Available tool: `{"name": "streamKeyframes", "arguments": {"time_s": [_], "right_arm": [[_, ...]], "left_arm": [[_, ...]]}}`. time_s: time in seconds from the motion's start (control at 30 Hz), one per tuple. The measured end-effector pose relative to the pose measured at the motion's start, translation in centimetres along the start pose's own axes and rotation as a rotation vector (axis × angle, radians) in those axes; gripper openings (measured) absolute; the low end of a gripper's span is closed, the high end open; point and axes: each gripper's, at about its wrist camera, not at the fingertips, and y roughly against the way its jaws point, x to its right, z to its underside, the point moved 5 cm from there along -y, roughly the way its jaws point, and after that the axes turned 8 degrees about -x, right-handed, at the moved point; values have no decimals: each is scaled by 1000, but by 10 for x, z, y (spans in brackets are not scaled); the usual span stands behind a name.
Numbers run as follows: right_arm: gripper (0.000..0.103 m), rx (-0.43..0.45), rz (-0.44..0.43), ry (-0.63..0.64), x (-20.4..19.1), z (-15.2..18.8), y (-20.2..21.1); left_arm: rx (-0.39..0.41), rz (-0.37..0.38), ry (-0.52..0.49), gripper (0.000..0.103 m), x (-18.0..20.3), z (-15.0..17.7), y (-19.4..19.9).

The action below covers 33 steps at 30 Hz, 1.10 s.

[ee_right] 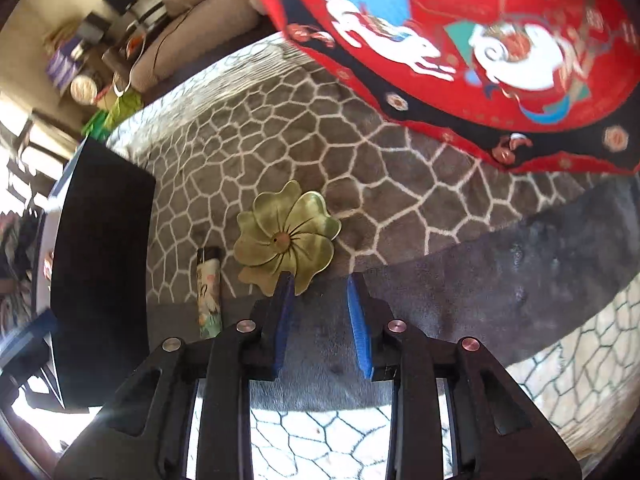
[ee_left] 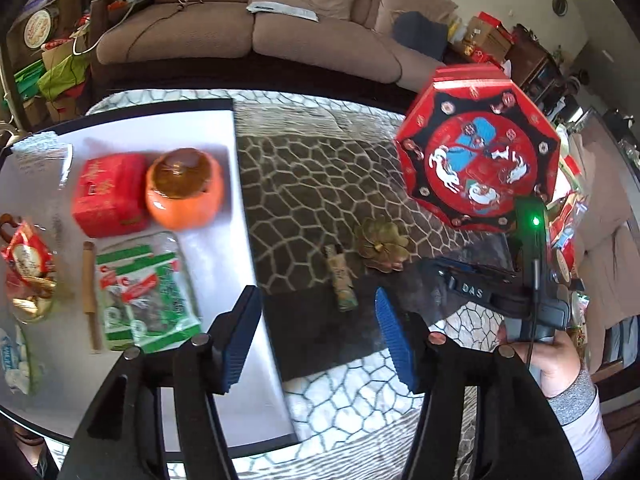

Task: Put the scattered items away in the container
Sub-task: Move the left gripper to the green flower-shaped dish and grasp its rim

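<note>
The right gripper (ee_right: 320, 300) hangs low over the rug with its blue pads (ee_right: 357, 312) narrowly parted and nothing between them, the left pad overlapping the edge of the green flower-shaped dish (ee_right: 286, 236). A crane-printed lighter (ee_right: 209, 292) lies just beside the dish. The red octagonal box (ee_left: 480, 156) stands tilted beyond them, probably the container. The left gripper (ee_left: 316, 320) is wide apart and empty above the table's edge (ee_left: 256, 280), where an orange jar (ee_left: 185, 188), red tin (ee_left: 109, 194) and green snack packets (ee_left: 148, 288) wait
</note>
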Motion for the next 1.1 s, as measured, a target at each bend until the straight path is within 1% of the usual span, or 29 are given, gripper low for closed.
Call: {"name": "streamKeyframes", "arguments": {"time_s": [0.07, 0.1, 0.17, 0.2, 0.27, 0.37, 0.47, 0.53, 0.6, 0.67, 0.73, 0.8, 0.87, 0.93, 1.0, 1.03, 1.07, 1.1], "right_arm": [[27, 14, -45, -49, 11, -5, -3], [27, 23, -74, -73, 16, -7, -4], [27, 35, -104, -101, 22, -12, -7], [27, 37, -104, -104, 24, -14, -10], [26, 38, -126, -97, 24, -18, -14], [25, 36, -141, -86, 23, -22, -20], [22, 33, -169, -80, 23, -26, -27], [21, 31, -180, -75, 22, -27, -31], [21, 35, -189, -67, 22, -28, -32], [21, 33, -199, -67, 22, -28, -34], [21, 29, -202, -58, 21, -28, -35], [20, 31, -202, -55, 21, -27, -35], [20, 30, -208, -59, 20, -27, -35], [15, 22, -209, -47, 17, -26, -38], [9, 22, -193, -28, 13, -24, -40], [9, 21, -182, -27, 12, -23, -41], [9, 29, -179, -34, 14, -22, -39], [9, 25, -189, -45, 15, -23, -39]], "left_arm": [[-16, -26, 1, 60, 16, -3, -23], [-27, -26, 11, 60, 21, -2, -31], [-57, 16, 57, 60, 25, -7, -52], [-66, 20, 86, 60, 22, -11, -61], [-69, 6, 132, 60, 16, -21, -81], [-114, 27, 208, 59, 10, -34, -116], [-152, 27, 260, 58, 0, -39, -141], [-145, 43, 290, 58, -6, -42, -148], [-116, 61, 288, 58, -6, -45, -147], [-118, 80, 287, 51, -3, -45, -146], [-112, 107, 291, 51, 1, -46, -145], [-107, 79, 263, 51, 7, -47, -146], [-113, 69, 264, 51, 8, -49, -151], [-110, 93, 289, 51, 5, -53, -154], [-111, 81, 271, 51, 7, -56, -157], [-110, 73, 257, 42, 10, -56, -158], [-122, 68, 246, 18, 12, -56, -161], [-133, 53, 243, 14, 12, -56, -163]]}}
